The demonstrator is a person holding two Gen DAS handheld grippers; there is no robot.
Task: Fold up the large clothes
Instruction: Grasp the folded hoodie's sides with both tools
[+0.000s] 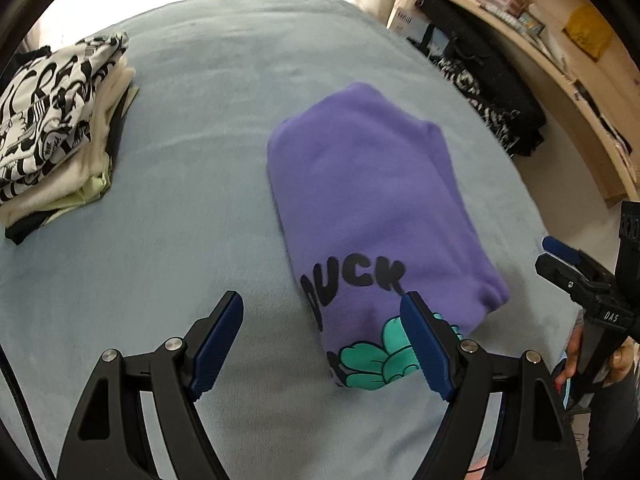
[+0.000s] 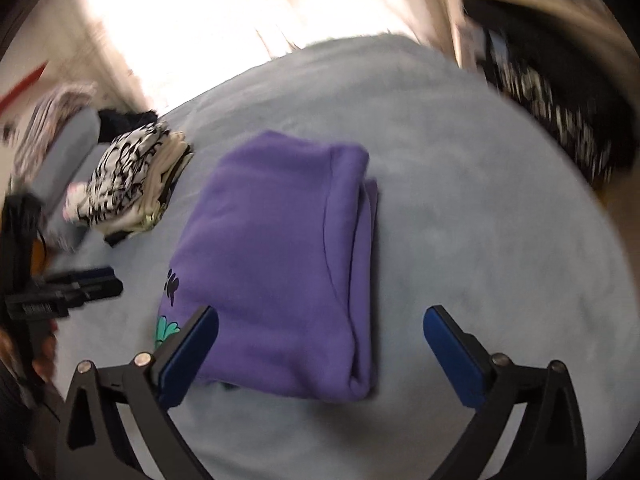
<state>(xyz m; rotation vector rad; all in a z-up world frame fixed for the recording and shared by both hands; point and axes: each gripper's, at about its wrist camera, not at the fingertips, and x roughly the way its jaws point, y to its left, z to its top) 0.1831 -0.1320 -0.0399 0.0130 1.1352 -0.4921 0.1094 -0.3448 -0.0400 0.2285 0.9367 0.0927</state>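
A purple sweatshirt (image 1: 376,208) with black lettering and a teal print lies folded into a thick rectangle on the pale blue bed cover (image 1: 200,200). My left gripper (image 1: 320,336) hangs above the garment's near left corner, jaws wide apart, nothing between the blue pads. The right wrist view shows the same folded sweatshirt (image 2: 276,256) from the other side, with my right gripper (image 2: 320,344) above its near edge, jaws spread wide and empty. The right gripper (image 1: 568,256) shows at the right edge of the left wrist view. The left gripper (image 2: 96,280) shows at the left of the right wrist view.
A stack of folded clothes (image 1: 60,128), black-and-white print on top, sits at the far left of the bed. Dark patterned fabric (image 1: 492,108) lies off the bed's right side under a wooden shelf (image 1: 560,48) with boxes. A person's hand (image 1: 576,352) holds the right gripper.
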